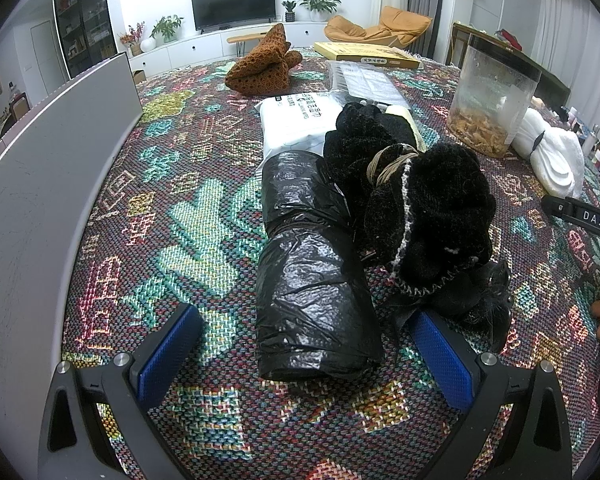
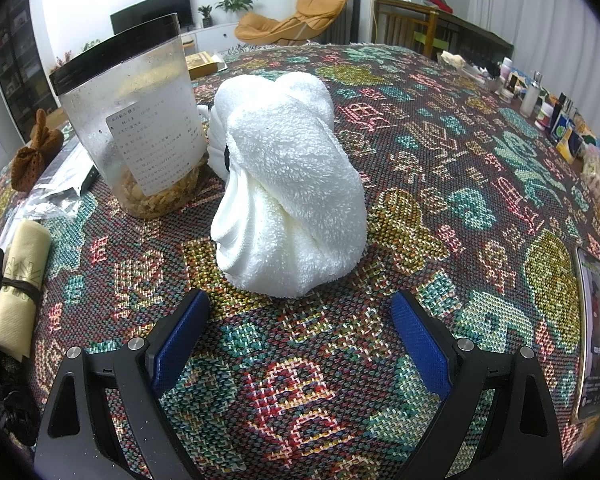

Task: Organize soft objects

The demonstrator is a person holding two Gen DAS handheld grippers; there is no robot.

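Note:
A roll of black plastic bags [image 1: 314, 276] lies on the patterned tablecloth [image 1: 188, 216], its near end between the fingers of my open left gripper [image 1: 306, 344], untouched. Beside it on the right sits a black fuzzy bundle [image 1: 416, 196] tied with tan string. A brown knitted cloth [image 1: 266, 66] lies farther back. In the right wrist view a white towel bundle [image 2: 288, 188] stands just ahead of my open right gripper [image 2: 300, 328], which holds nothing. The same towel [image 1: 552, 152] shows at the right in the left wrist view.
A clear jar with a black lid [image 2: 136, 120] stands left of the towel. A white packet [image 1: 296, 124], a yellow box [image 1: 368, 54] and a rolled beige cloth [image 2: 20, 284] lie nearby. A grey panel [image 1: 40, 184] borders the left. Small bottles [image 2: 536, 96] line the right edge.

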